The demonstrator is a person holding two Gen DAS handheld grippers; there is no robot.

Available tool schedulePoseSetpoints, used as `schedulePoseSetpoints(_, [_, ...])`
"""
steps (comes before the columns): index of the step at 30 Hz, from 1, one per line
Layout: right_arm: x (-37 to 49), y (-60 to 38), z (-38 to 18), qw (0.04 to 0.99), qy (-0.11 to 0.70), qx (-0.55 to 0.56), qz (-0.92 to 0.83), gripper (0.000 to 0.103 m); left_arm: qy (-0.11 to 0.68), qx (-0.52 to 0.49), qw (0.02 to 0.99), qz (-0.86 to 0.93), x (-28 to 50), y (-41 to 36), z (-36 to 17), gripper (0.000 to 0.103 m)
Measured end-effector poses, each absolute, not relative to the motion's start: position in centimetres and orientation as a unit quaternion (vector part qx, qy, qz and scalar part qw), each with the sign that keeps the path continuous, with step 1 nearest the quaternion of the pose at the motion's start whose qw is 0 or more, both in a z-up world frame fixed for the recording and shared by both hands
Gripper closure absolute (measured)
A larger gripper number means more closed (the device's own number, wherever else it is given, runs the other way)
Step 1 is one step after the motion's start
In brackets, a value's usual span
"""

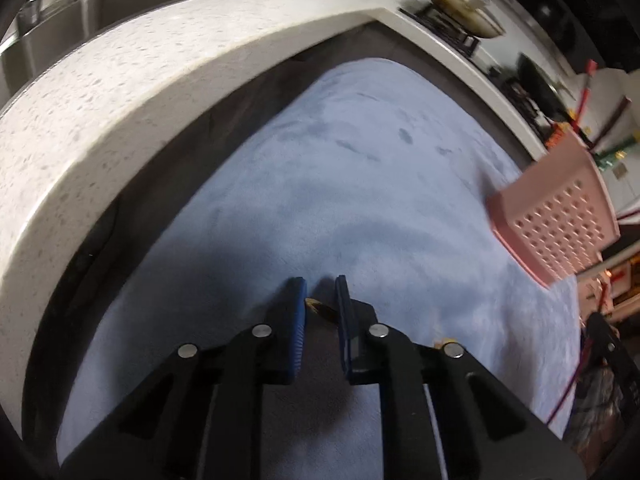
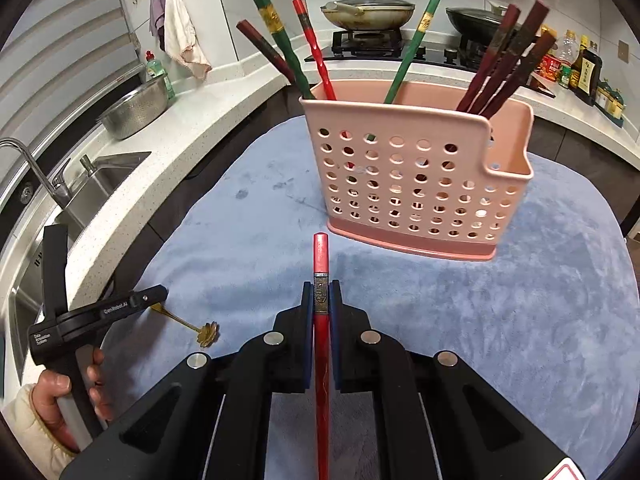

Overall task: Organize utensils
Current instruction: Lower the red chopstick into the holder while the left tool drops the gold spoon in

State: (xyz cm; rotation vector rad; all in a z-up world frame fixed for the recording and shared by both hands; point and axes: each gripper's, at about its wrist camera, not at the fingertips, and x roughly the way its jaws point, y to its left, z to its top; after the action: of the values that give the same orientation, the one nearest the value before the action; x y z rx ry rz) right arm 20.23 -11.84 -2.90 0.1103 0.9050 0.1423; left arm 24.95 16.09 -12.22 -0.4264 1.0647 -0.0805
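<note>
Blue cloth (image 2: 500, 320) covers the table and fills most of both views; white counter (image 2: 192, 132) curves round it at upper left of the right-wrist frame, with a sink (image 2: 100, 188) at far left and a steel colander (image 2: 136, 108) above it. Stove at top centre carries a lidded wok (image 2: 368, 10).

Pink holder (image 2: 416, 176), perforated, stands upright on the cloth at centre of the right-wrist frame. Chopsticks stand tilted in it: green, red and dark ones at its left end, one green near the middle, a dark bunch (image 2: 508, 60) at its right end. In the left-wrist view the holder (image 1: 556, 216) sits at the right edge, blurred.

Right hand-held gripper (image 2: 321, 296), bottom centre: fingers clamped on a red chopstick (image 2: 321, 256). The stick points toward the holder; its tip is near the holder's base, apart from it. A patterned metal band on the stick lies between the pads.

Left hand-held gripper (image 2: 154, 298), lower left of the right-wrist frame, is held by a hand (image 2: 60, 392). In its own view the left gripper's (image 1: 321, 308) blue pads (image 1: 298, 320) stand slightly apart with a thin brass utensil (image 1: 322, 310) between them; contact on both sides cannot be told. The utensil (image 2: 188, 324) has a flower-shaped end that rests on the cloth at lower left.
</note>
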Motion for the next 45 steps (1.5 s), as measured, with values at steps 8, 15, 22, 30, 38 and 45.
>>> schedulePoseSetpoints(8, [18.9,-12.4,-1.6,0.902,0.422,0.065,0.064,0.096,0.465,-0.183,0.862,-0.083,22.7,14.7,-6.5,0.101])
schedulePoseSetpoints(15, [16.4,-13.9,3.7,0.926,0.366,0.077,0.05,0.096,0.379,-0.115,0.908,-0.137,20.0,11.1,3.0,0.103])
schedulePoseSetpoints(22, [14.2,-16.1,9.3,0.947,0.306,0.096,0.028,0.096,0.308,-0.037,0.935,-0.169,19.1,6.5,10.8,0.103])
schedulePoseSetpoints(30, [16.2,-18.9,16.8,0.968,0.236,0.089,-0.004,0.096,0.256,0.027,0.946,-0.196,22.6,0.1,18.1,0.103])
schedulePoseSetpoints(38, [22.0,-20.7,21.1,0.978,0.189,0.086,-0.027,0.096,0.259,0.064,0.945,-0.191,29.2,-5.2,18.6,0.102])
schedulePoseSetpoints(45, [26.5,-21.5,17.7,0.97,0.223,0.094,-0.036,0.096,0.307,0.073,0.932,-0.177,33.2,-6.9,13.7,0.102])
